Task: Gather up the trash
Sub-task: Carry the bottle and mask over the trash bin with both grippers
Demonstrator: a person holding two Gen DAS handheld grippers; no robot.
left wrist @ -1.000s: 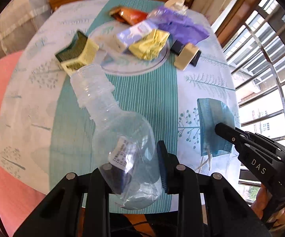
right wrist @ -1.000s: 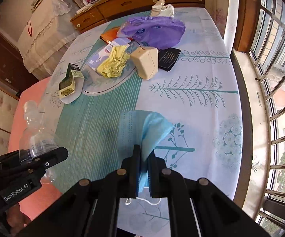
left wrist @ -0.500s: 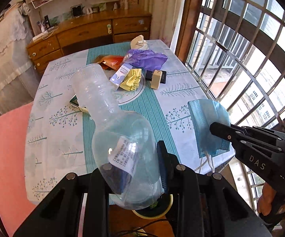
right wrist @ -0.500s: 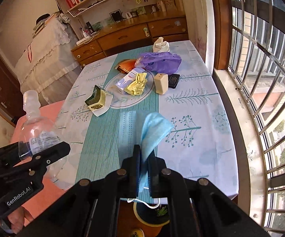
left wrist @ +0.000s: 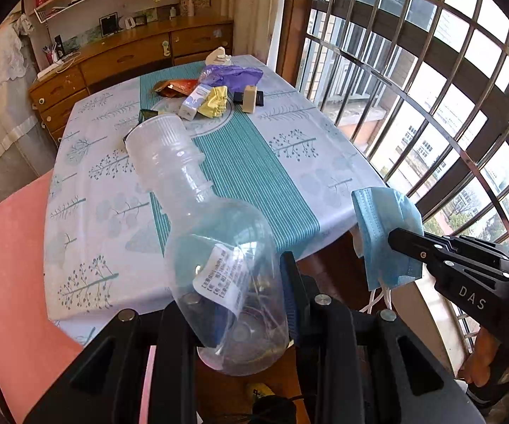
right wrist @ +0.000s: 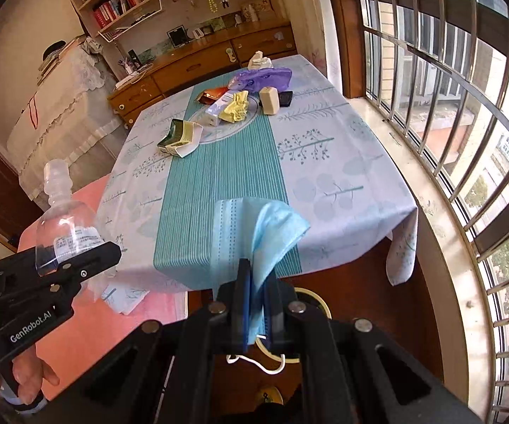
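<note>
- Your left tongs (left wrist: 243, 304) clamp the bottle (left wrist: 215, 247); right tongs (right wrist: 256, 282) pinch the mask (right wrist: 254, 233).
- Worktop (right wrist: 325, 162): litter at 12 o'clock, window at 3.
- Floor below is mostly hidden.

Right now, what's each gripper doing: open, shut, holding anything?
Left gripper: shut on the clear plastic bottle, gripped at its wide base.
Right gripper: shut on the blue face mask, ear loops dangling below.
</note>
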